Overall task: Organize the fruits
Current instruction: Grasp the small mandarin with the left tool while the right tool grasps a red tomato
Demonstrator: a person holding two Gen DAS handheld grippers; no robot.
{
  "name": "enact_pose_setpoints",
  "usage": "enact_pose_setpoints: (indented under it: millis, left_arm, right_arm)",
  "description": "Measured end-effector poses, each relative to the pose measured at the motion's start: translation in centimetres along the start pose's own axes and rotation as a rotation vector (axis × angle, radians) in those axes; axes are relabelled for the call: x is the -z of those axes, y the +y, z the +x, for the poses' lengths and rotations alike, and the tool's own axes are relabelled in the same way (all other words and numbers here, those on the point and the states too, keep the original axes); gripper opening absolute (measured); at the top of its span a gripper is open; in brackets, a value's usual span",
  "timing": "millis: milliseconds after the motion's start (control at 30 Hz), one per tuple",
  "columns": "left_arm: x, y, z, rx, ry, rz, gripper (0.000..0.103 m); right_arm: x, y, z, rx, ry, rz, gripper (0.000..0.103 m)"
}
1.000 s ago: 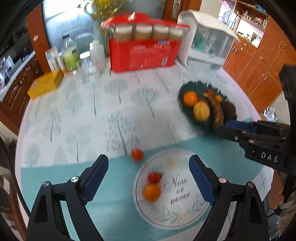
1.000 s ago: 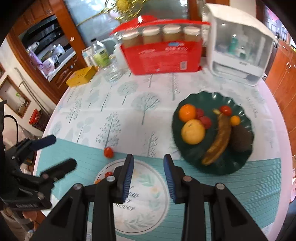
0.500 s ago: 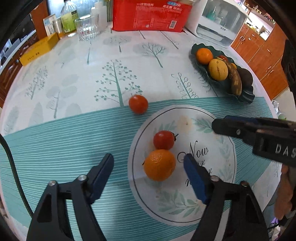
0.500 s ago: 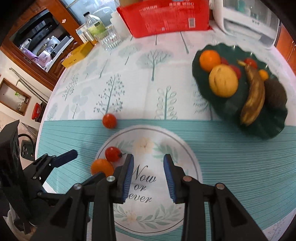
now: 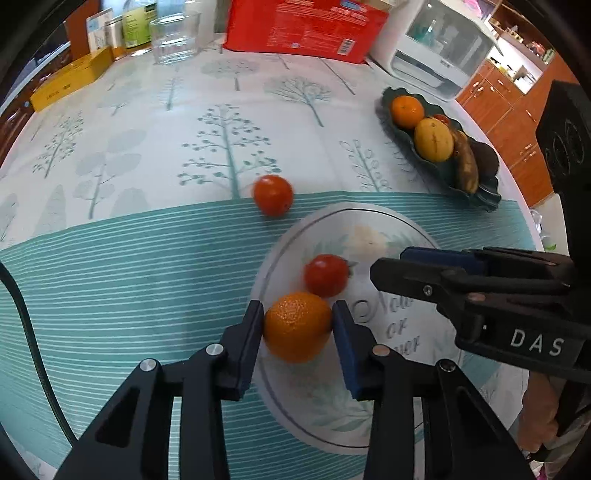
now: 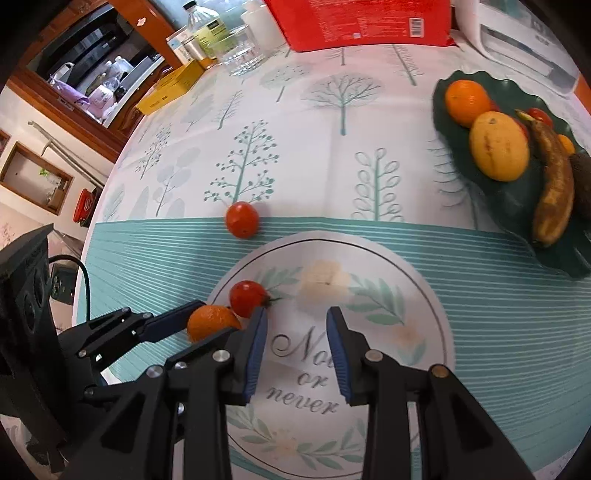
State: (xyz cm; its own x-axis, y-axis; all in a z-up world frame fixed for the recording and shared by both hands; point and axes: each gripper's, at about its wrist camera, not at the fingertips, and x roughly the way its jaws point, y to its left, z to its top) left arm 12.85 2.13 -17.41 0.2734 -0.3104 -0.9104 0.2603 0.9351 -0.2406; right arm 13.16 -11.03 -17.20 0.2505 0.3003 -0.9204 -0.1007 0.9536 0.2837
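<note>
Two grippers over table (image 5: 147,147): left gripper (image 5: 297,326) closing, pads touching orange (image 5: 297,326); right gripper (image 6: 295,341) nearly closed, holding nothing, beside tomato (image 6: 246,298).

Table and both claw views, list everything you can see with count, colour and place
small orange: 1, orange, between the left claw's pads, on the round print
tomatoes: 2, red; one on the print, one beyond it
dish: 1, dark green, far right; oranges, yellow fruit, banana, small tomatoes, dark fruit
red package: 1, back
glass: 1, clear, back left
yellow box: 1, far left
white appliance: 1, back right
bottle: 1, clear, back left
left claw: black, blue pads, closing on the orange
right claw: black, blue pads, narrow, empty
</note>
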Motion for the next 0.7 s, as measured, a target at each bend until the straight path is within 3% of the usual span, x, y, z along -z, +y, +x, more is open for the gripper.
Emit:
enact_pose_setpoints:
  millis: [367,700]
  left_arm:
    - [0.8,4.9,-1.3,-0.022,-0.017,-0.108,0.037]
    - [1.2,5.9,-1.6,0.01,-0.022,-0.127,0.037]
  right_arm:
    - [-0.2,3.3,2.4,-0.032,0.026,-0.073,0.034]
    - [-0.2,4.6,3.5,-0.023,0.019,-0.103,0.033]
